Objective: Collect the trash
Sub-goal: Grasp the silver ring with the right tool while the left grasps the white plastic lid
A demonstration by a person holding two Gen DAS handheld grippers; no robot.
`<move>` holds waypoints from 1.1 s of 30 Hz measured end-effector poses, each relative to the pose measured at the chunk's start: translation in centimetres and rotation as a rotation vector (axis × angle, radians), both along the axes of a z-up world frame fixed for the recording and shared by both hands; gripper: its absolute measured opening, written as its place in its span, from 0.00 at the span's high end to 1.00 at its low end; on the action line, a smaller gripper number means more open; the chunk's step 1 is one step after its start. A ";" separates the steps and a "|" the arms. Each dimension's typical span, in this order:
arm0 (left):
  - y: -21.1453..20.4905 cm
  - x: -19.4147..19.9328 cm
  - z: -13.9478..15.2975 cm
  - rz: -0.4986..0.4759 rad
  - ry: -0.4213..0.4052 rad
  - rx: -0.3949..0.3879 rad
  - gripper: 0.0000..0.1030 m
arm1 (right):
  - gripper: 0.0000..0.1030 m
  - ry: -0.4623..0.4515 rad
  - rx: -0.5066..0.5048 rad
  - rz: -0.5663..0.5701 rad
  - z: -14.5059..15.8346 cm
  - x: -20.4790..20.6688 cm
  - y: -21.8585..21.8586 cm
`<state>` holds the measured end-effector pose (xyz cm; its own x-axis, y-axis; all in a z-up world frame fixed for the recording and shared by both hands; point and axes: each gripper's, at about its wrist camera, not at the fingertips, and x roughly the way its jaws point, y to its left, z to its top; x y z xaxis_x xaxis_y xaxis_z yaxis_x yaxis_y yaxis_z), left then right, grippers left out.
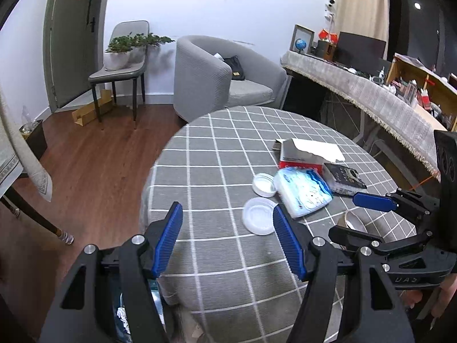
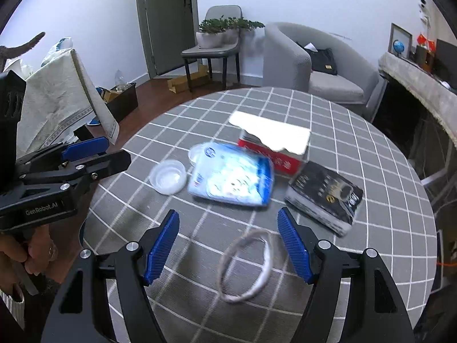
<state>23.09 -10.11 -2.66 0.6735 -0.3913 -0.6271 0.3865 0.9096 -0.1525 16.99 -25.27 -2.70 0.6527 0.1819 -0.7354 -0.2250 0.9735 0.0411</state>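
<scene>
— Right hand-held gripper (image 2: 228, 245)?
— Spread apart, gripping nothing (blurred tape ring (image 2: 245, 265) on the worktop (image 2: 371, 171) between its fingers).
— Left hand-held gripper (image 1: 228, 238)?
— Likewise agape, empty; clear lid (image 1: 258, 215) just beside its right finger.

Blue packet (image 2: 231, 181) smeared by motion blur, print unreadable, ring (image 2: 247, 265) blurred (material unclear), bin (image 1: 137, 314) mostly hidden behind left gripper (image 1: 228, 241)
</scene>
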 end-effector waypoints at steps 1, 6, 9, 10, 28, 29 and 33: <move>-0.3 0.0 -0.1 -0.005 0.000 0.005 0.34 | 0.31 0.005 -0.001 0.000 -0.1 -0.1 -0.2; -1.8 0.2 -0.7 -0.028 0.009 0.021 0.34 | 0.41 0.042 0.004 0.008 -0.9 -0.2 -1.0; -2.5 0.4 -1.1 -0.035 0.016 0.028 0.35 | 0.48 0.063 0.003 0.014 -1.4 -0.3 -1.2; -2.7 0.4 -1.1 -0.037 0.017 0.029 0.35 | 0.51 0.069 0.000 0.017 -1.6 -0.3 -1.3; -4.9 1.2 -2.7 -0.049 0.052 0.072 0.52 | 0.64 0.019 0.039 0.025 -0.7 -1.3 -3.2; -4.9 1.2 -2.7 -0.048 0.051 0.073 0.53 | 0.64 0.013 0.046 0.022 -0.4 -1.4 -3.4; -5.0 1.1 -2.9 -0.040 0.044 0.088 0.57 | 0.64 -0.004 0.071 0.014 0.1 -1.4 -3.8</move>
